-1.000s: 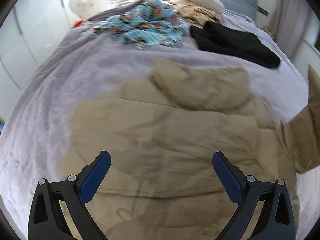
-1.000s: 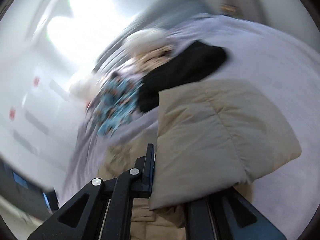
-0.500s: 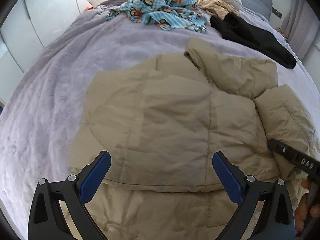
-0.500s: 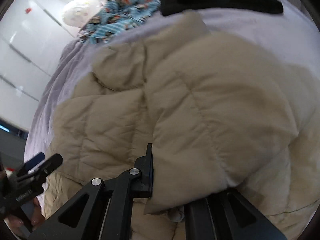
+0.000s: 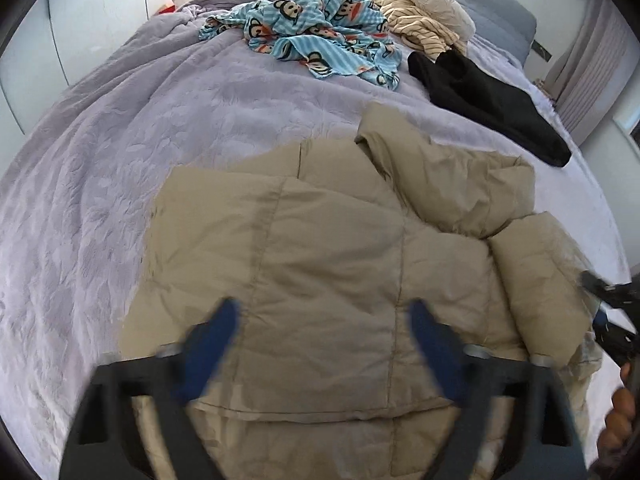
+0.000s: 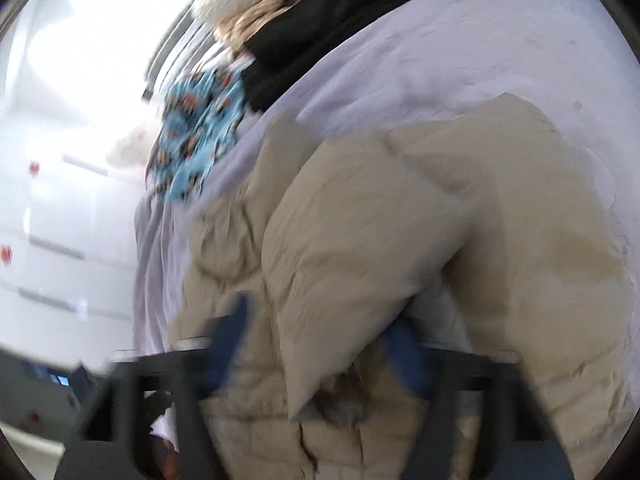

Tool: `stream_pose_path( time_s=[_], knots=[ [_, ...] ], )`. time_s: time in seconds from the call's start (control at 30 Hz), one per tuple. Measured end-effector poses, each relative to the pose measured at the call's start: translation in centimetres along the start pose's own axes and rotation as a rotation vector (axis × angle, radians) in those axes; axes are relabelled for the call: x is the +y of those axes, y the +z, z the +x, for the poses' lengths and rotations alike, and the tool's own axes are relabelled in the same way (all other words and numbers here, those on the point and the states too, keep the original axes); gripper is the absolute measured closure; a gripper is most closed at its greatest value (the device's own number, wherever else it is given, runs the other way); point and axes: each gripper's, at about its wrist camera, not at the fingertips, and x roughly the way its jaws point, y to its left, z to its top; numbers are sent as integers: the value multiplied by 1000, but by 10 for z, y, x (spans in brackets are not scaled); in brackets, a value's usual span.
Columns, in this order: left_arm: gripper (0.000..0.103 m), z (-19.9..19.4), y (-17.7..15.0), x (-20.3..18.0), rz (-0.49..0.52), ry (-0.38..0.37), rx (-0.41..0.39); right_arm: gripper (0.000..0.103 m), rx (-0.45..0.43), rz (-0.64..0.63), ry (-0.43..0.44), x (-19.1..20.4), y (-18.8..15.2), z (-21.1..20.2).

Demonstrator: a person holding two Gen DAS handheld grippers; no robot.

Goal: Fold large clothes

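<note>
Since half a second ago the right claw (image 6: 316, 344) has been opened off the sleeve; the left claw (image 5: 324, 332) is wide. Unpinned, the puffy jacket (image 5: 328, 264) on the bed (image 5: 100, 152) may spring unfolded

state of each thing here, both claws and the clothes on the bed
left claw: open, empty, above the jacket
right claw: open, sleeve edge between its fingers
beige quilted puffer jacket: spread flat, right sleeve folded inward
blue monkey-print garment: crumpled
black garment: unfolded
</note>
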Motion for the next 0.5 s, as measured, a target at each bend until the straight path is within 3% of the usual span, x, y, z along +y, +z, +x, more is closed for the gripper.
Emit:
stream_pose_path(
  time_s=[0.03, 0.07, 0.13, 0.27, 0.37, 0.4, 0.43, 0.5],
  knots=[
    [39, 0, 2, 4, -11, -13, 3, 90, -5, -5, 5, 2, 2, 0],
    [52, -2, 3, 10, -24, -33, 2, 90, -14, -24, 16, 8, 3, 0],
    [55, -4, 3, 19, -38, -67, 5, 91, -16, -159, 28, 41, -1, 7],
    [55, -11, 2, 35, -69, -77, -18, 91, 71, -405, 46, 98, -36, 29],
    [53, -14, 3, 49, -126, -105, -20, 90, 185, -577, -6, 131, -80, 64],
    [48, -13, 3, 52, -142, -102, -15, 86, 214, -603, -28, 135, -90, 74],
    [34, -13, 3, 54, -153, -92, -13, 85, 240, -623, -56, 137, -99, 82],
    [30, -14, 2, 55, -151, -59, -29, 71, 292, -650, -126, 137, -116, 97]
  ],
)
